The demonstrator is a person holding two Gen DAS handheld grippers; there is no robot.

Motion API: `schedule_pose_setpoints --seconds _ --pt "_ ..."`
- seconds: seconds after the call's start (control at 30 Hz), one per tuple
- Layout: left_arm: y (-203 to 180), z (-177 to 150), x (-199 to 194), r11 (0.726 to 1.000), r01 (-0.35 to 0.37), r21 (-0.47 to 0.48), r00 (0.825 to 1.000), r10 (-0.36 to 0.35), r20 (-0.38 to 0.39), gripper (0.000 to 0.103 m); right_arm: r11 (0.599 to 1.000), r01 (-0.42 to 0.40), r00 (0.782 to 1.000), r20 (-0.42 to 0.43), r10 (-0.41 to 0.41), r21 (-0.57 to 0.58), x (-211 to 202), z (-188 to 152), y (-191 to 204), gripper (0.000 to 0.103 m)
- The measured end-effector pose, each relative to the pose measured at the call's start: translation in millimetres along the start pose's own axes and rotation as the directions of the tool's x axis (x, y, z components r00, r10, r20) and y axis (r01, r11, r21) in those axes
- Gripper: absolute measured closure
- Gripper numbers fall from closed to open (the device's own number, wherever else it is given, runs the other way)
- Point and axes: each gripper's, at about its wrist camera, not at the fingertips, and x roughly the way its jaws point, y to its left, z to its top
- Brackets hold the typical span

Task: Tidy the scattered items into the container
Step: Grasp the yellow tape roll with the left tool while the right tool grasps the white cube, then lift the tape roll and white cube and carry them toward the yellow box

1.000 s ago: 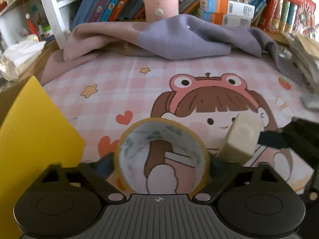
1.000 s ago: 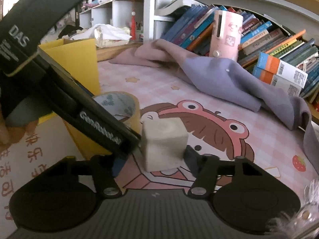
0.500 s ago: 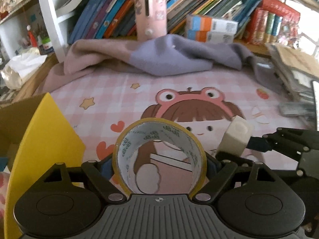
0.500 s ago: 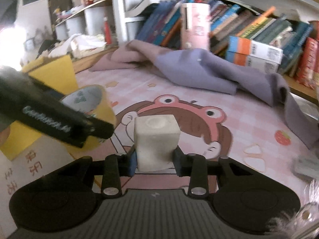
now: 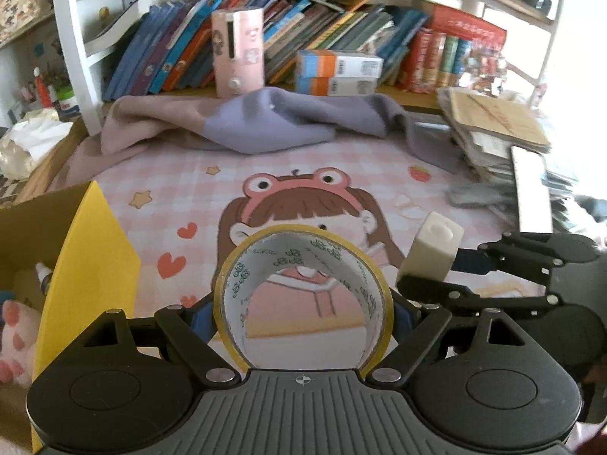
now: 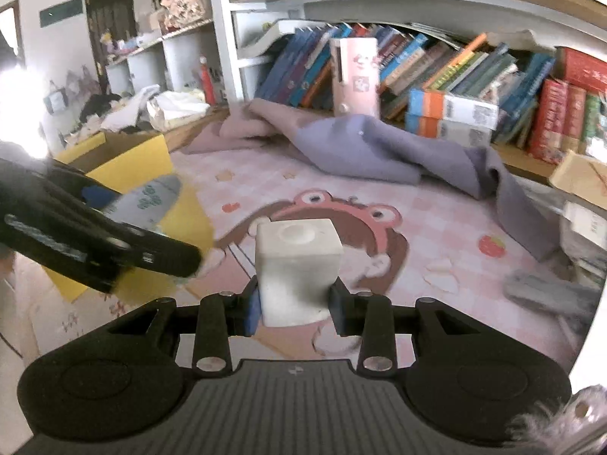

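Note:
My left gripper [image 5: 302,314] is shut on a roll of yellow-edged tape [image 5: 299,254], held upright with its hole facing the camera, above the pink cartoon mat [image 5: 182,189]. Just to its right, my right gripper [image 6: 296,309] is shut on a white cube-shaped block [image 6: 297,265] with a round dimple on top; the block [image 5: 432,252] also shows in the left wrist view. The yellow cardboard box [image 5: 87,265] stands open at the left, close to the left gripper. In the right wrist view the left gripper [image 6: 114,227] and tape [image 6: 151,201] hang in front of the box [image 6: 132,163].
Inside the box lie a pink-pawed plush [image 5: 15,337] and a small bottle [image 5: 43,275]. A purple and pink blanket [image 5: 265,125] is bunched at the back of the mat under a bookshelf. A pink case [image 5: 238,57] stands there. Stacked papers [image 5: 500,132] sit at the right.
Both grippers have lifted up and back from the mat with their items. The right jaws, loose around the white block a second ago, have pressed onto it. The box's inside has come into view.

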Motion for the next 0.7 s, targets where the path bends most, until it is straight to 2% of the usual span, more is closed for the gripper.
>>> schedule_pose_setpoints --seconds 0.17,0.4,0.5,0.7 --pt "-2.1 -15.9 -26.6 0.997 0.07 -0.017 0.997 -0.07 -0.007 0.016 0.995 -0.015 0.998 -0.064 0.021 0.096 -29.3 -7.2 1.3 0.07" --pt "5.9 -39.5 -51.8 0.989 0.15 0.01 0.989 -0.15 0.002 0.016 0.995 0.027 0.993 -0.116 -0.016 0.095 -63.8 -17.7 37.2 0.07" --pt "12.5 -44.6 -57.8 0.986 0.167 0.024 0.985 -0.168 0.039 0.016 0.994 0.075 0.991 -0.121 -0.065 0.076 -71.1 -14.7 55.8 0.07" --pt "27.9 -67.8 -89.6 0.975 0.215 0.052 0.967 -0.22 0.13 0.016 0.982 0.168 0.983 -0.086 -0.161 0.088 -91.3 -10.8 92.8 0.07"
